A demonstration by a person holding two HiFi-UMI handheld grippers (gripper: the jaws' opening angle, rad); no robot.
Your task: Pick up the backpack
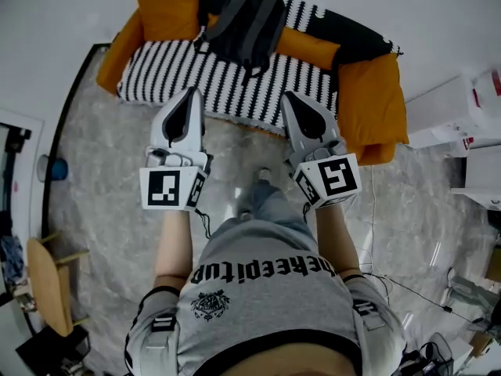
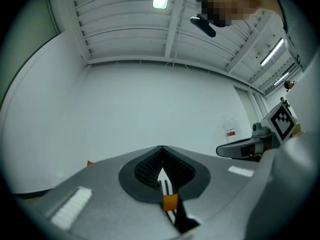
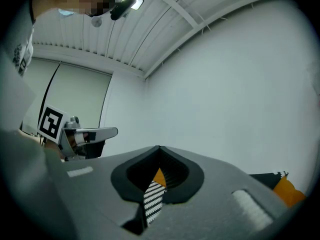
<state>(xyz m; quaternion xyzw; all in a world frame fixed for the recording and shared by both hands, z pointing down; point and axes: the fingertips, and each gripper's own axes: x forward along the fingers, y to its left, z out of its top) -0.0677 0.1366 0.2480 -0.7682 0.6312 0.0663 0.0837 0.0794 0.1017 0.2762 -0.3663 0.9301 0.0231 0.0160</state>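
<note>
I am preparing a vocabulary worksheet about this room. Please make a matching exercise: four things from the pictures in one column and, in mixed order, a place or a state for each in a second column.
Things
1. backpack
2. wooden chair
3. right gripper
4. orange cushion

Places or states
a. jaws shut, nothing between them
b. on the floor, at the lower left of the head view
c. at the right end of the striped sofa
d. lying on the sofa, near its middle

Pairs: 1-d, 2-b, 3-a, 4-c
</note>
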